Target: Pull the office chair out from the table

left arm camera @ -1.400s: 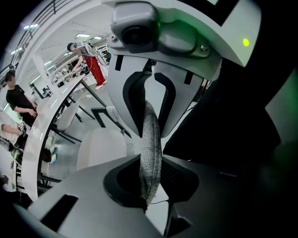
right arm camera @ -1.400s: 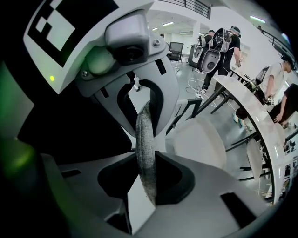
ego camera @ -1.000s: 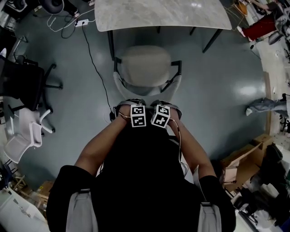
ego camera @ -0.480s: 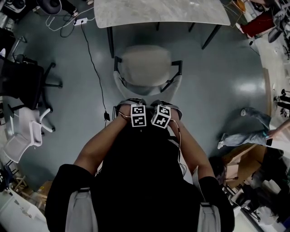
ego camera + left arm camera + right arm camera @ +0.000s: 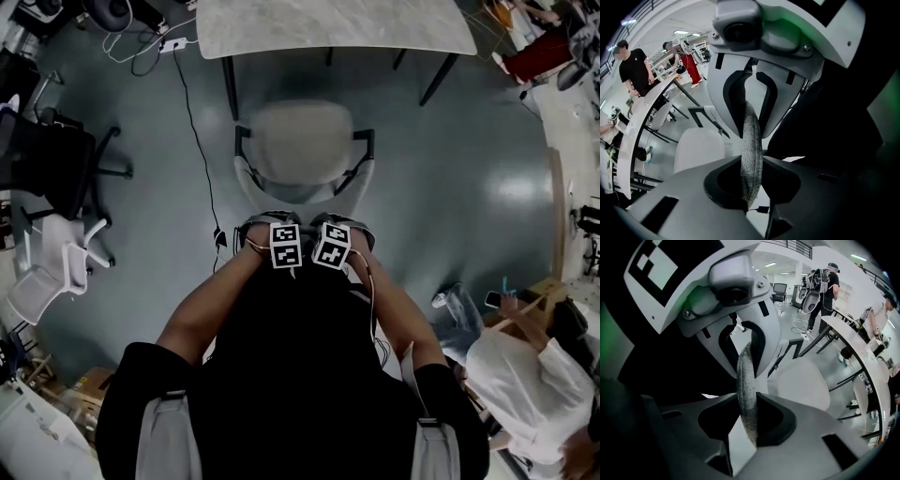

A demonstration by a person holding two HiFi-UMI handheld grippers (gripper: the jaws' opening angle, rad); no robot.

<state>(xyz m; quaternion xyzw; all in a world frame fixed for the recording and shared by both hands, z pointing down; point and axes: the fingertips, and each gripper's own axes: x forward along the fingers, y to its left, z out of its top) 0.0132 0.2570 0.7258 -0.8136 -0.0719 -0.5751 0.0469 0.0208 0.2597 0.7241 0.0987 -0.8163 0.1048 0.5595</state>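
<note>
My left gripper [image 5: 751,140] and my right gripper [image 5: 746,380] each pinch the top edge of the office chair [image 5: 302,141] back, close to me. Its seat sits clear of the table [image 5: 328,23] near edge, with floor between. I think the pull is nearly done.

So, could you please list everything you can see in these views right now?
office chair: one, beige seat, black armrests, just out from the table.
table: one, pale marbled top, dark legs, top of the head view.
black chair: one, black, left edge.
white chair: one, white, below the black chair.
cable: one, black, on the floor left of the office chair.
bystander: one, white top, lower right.
left gripper: one, grey jaws, shut on the office chair's mesh backrest edge.
right gripper: one, grey jaws, shut on the same edge.
</note>
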